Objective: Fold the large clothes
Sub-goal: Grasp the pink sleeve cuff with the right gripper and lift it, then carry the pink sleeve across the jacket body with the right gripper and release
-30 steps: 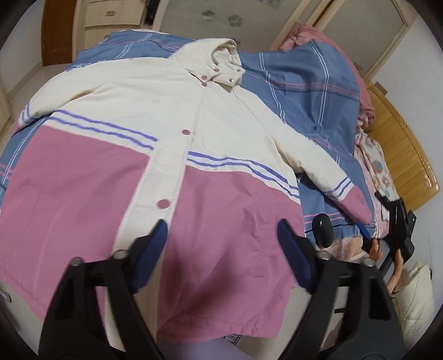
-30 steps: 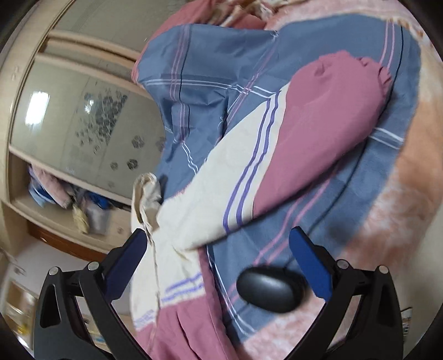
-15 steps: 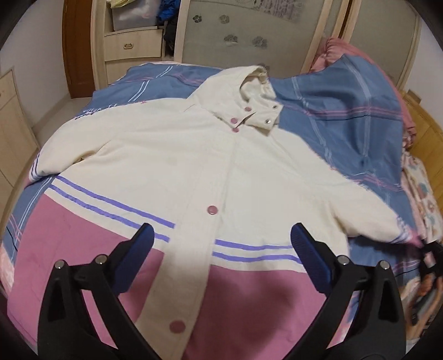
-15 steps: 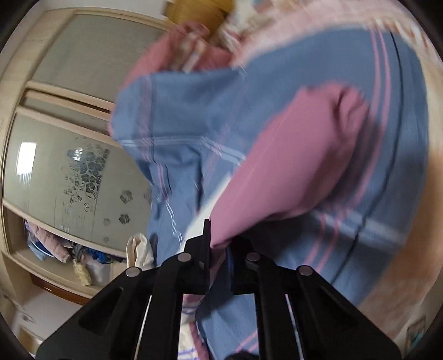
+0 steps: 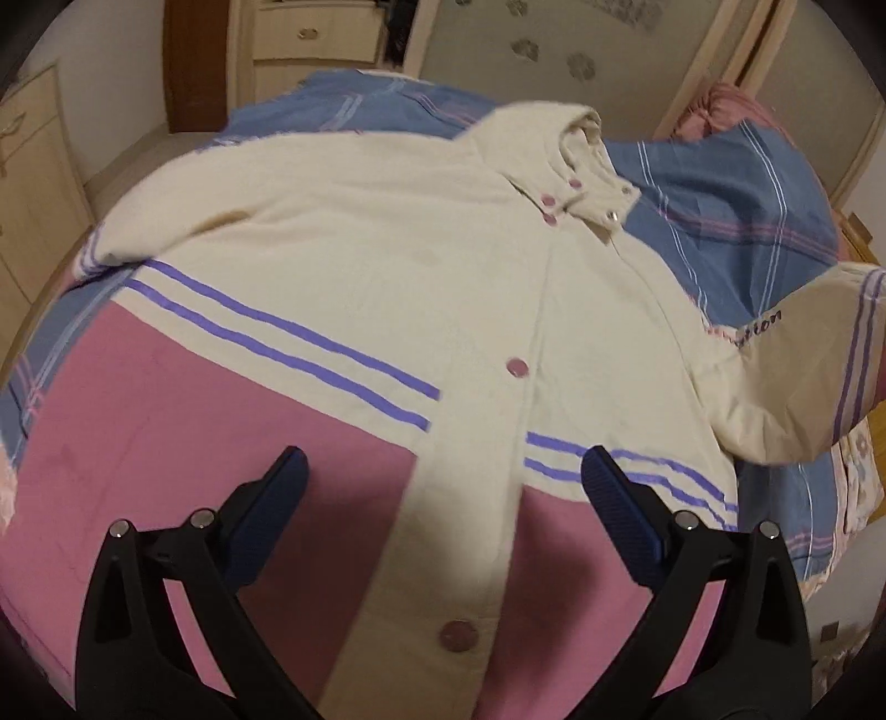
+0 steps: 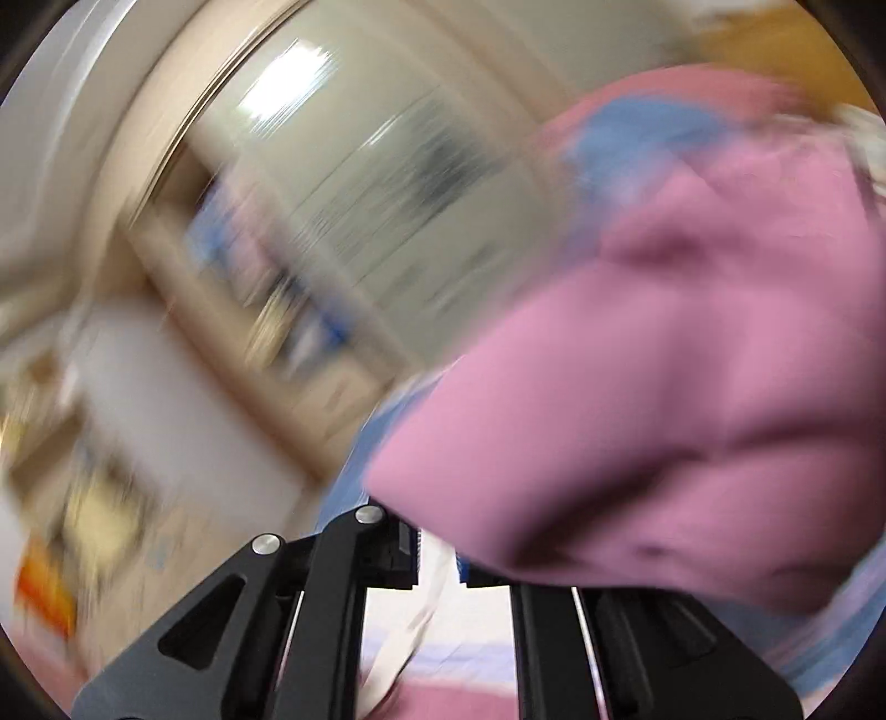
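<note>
A bedroom, with pale wooden drawers (image 5: pixel 315 33) and frosted wardrobe doors (image 5: pixel 554 50) beyond a bed covered in a blue striped quilt (image 5: pixel 720 221), and on that quilt the jacket (image 5: pixel 387 266) lies spread front-up, cream above, pink below, with two purple stripes between the colours and a row of pink snaps (image 5: pixel 518 367) down the closed placket. Its hood (image 5: pixel 576 144) is bunched at the far end of the jacket, and the near pink hem runs under the left gripper (image 5: pixel 443 498), whose blue fingers (image 5: pixel 277 493) stand spread wide above the placket, apart from the cloth and holding nothing. The right sleeve (image 5: pixel 803 354) is lifted off the quilt to the side of the jacket body, its cream upper part hanging in a loose curve; in the blurred right wrist view the right gripper (image 6: pixel 437 554) has its fingers nearly together, just easing apart, pinching the pink cuff end (image 6: pixel 664 415) of the sleeve. The jacket looks padded and soft, light for its bulk, limp enough to sag from any single hold and unlikely to slip from ribbed pads. I judge the cuff, the shoulder seam and the hem corners the best places to take hold, since thick layered edges there give the fingers something to bite
</note>
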